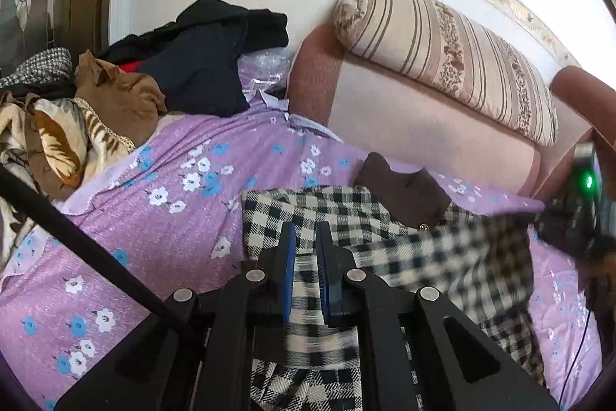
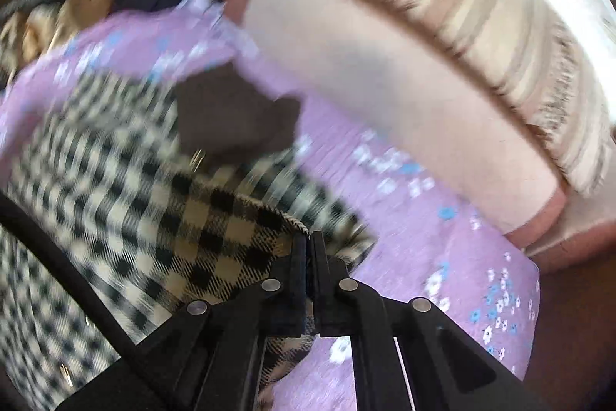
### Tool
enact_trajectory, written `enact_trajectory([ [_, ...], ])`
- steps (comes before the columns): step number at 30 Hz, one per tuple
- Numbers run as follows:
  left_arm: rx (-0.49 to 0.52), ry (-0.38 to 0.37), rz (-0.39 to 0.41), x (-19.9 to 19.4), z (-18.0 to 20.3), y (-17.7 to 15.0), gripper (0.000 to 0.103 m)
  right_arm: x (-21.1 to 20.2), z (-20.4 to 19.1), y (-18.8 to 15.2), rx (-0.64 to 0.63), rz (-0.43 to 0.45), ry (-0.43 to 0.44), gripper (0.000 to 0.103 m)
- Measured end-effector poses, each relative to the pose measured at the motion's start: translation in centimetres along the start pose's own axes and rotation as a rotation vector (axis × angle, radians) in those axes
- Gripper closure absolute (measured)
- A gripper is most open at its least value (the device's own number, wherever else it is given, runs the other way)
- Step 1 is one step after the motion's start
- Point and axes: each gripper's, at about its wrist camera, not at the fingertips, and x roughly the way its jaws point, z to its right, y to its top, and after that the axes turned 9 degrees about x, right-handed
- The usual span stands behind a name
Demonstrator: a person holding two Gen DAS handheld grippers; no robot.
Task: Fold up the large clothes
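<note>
nearby, clothes pile (image 1: pixel 127 72), striped bolster (image 1: pixel 446 52)

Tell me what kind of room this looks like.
Probably a bedroom at home: a purple floral bedsheet covers the bed, a striped bolster pillow lies on the padded headboard, and a pile of clothes waits nearby.

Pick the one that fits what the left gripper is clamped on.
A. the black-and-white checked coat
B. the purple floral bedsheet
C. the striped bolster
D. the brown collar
A: in the left wrist view the left gripper has its blue pads closed on a fold of the checked coat, which runs between the fingers, while the brown collar, the bedsheet and the bolster lie clear of it.
</note>
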Motion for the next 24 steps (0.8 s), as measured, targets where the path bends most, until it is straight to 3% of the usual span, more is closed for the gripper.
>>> enact_trajectory([
  [1,-0.008,-0.013,-0.007,0.2,0.0,0.0,0.093,0.1,0.5,0.6,0.039,0.019,-0.015,0.101],
  [3,-0.025,-0.042,-0.012,0.5,0.1,-0.1,0.082,1.5,0.9,1.6,0.113,0.013,-0.046,0.101],
  [5,-0.028,-0.055,-0.014,0.9,0.4,-0.2,0.042,3.7,0.9,1.8,0.166,-0.032,-0.052,0.101],
  [7,-0.017,-0.061,-0.030,1.7,0.8,-0.5,0.028,6.5,0.9,1.5,0.203,-0.110,-0.051,0.101],
  [9,0.003,-0.032,-0.086,2.9,1.0,-0.8,0.028,6.9,1.4,0.9,0.242,-0.112,-0.036,0.095],
  [11,-0.009,-0.029,-0.128,3.6,0.6,-1.1,0.028,5.0,2.7,0.1,0.320,-0.076,-0.031,0.064],
  [13,-0.039,-0.048,-0.132,3.5,-0.1,-1.0,0.028,1.9,4.4,-1.4,0.419,-0.038,0.008,0.050],
  [16,-0.063,-0.063,-0.117,3.0,-0.8,-0.7,0.021,-0.4,4.5,-4.7,0.443,-0.061,0.107,0.050],
  [18,-0.062,-0.055,-0.124,3.1,-1.0,-0.7,0.019,1.3,3.2,-7.6,0.396,-0.146,0.053,0.050],
  [20,-0.089,-0.054,-0.153,3.6,-1.4,-1.0,0.019,3.9,2.4,-10.0,0.362,-0.236,-0.039,0.060],
  [24,-0.133,-0.076,-0.208,4.3,-2.0,-2.1,0.019,0.5,3.1,-10.0,0.450,-0.179,-0.008,0.060],
])
